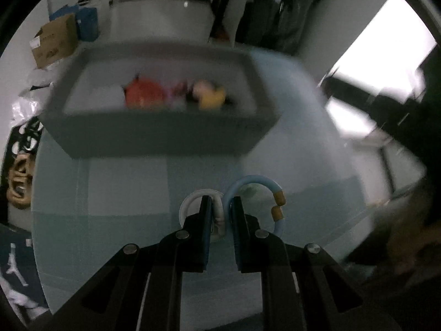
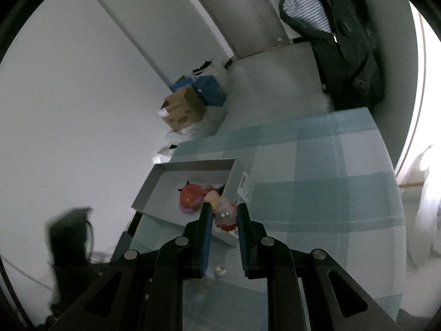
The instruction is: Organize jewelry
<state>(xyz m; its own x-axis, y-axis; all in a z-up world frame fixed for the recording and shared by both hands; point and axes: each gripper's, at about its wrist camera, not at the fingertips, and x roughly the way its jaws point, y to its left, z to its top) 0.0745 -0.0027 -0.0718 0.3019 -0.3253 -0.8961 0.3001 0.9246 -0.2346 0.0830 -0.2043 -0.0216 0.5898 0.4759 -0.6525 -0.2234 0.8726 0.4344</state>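
My left gripper (image 1: 222, 202) is shut on two bangles, gripped where they overlap: a white bangle (image 1: 190, 197) and a light blue bangle (image 1: 255, 179) with two tan beads. They hang above the blue checked tablecloth (image 1: 124, 187). Beyond stands a grey tray (image 1: 165, 135), blurred, with red, pink and yellow pieces inside. In the right wrist view my right gripper (image 2: 224, 211) is shut on a red and clear beaded piece (image 2: 226, 219), held over the near corner of the grey tray (image 2: 190, 164). Red and yellow pieces (image 2: 193, 193) lie in it.
A few small pieces (image 2: 217, 270) lie on the checked tablecloth (image 2: 317, 193) under my right gripper. On the floor beyond are a cardboard box (image 2: 183, 110) and blue boxes (image 2: 210, 89). Dark coats (image 2: 347, 41) hang at the back. A dark blurred shape (image 2: 70, 237) is at lower left.
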